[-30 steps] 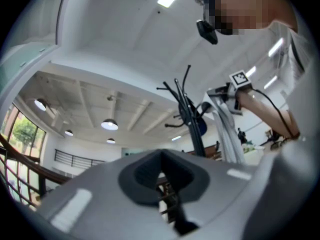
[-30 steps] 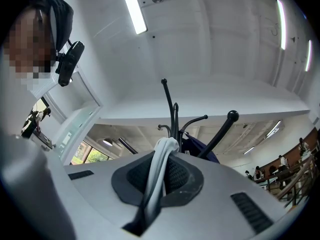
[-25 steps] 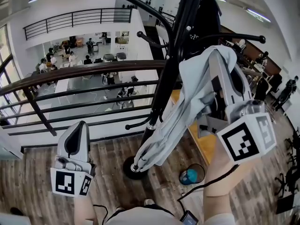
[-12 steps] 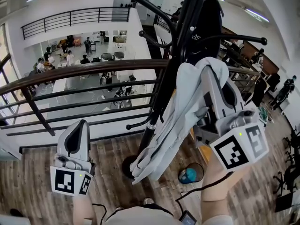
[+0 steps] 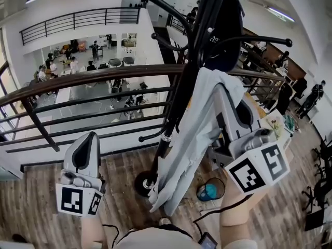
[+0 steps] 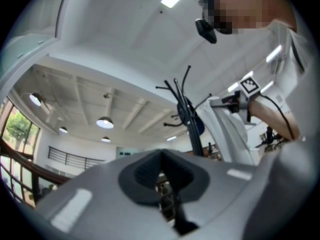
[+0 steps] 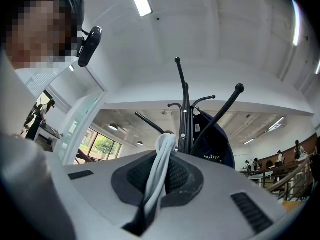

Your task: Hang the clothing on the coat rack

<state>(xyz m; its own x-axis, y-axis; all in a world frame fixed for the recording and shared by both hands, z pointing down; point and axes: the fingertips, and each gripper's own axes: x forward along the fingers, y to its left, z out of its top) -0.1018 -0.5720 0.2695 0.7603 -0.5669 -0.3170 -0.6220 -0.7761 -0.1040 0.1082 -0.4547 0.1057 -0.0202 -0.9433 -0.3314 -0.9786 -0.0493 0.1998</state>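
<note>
A light grey garment (image 5: 199, 134) hangs in a long fold from my right gripper (image 5: 231, 95), which is shut on its top edge; its lower end dangles near the rack's base. The black coat rack (image 5: 181, 95) stands just behind it, with hook arms spreading above and a dark navy item (image 5: 226, 35) hanging on one. In the right gripper view, the grey fabric (image 7: 159, 169) is pinched between the pads, with the rack's pole (image 7: 185, 121) straight ahead. My left gripper (image 5: 87, 141) is held low at the left, shut and empty, apart from the garment.
A dark handrail with bars (image 5: 78, 82) runs across behind the rack, with an atrium and people below. A round bin (image 5: 211, 191) stands on the wooden floor right of the rack's base (image 5: 144, 183). Cables trail near my feet.
My right gripper has come down and to the left with the garment. The cloth now hangs lower and straighter beside the pole. The left gripper has stayed still.
</note>
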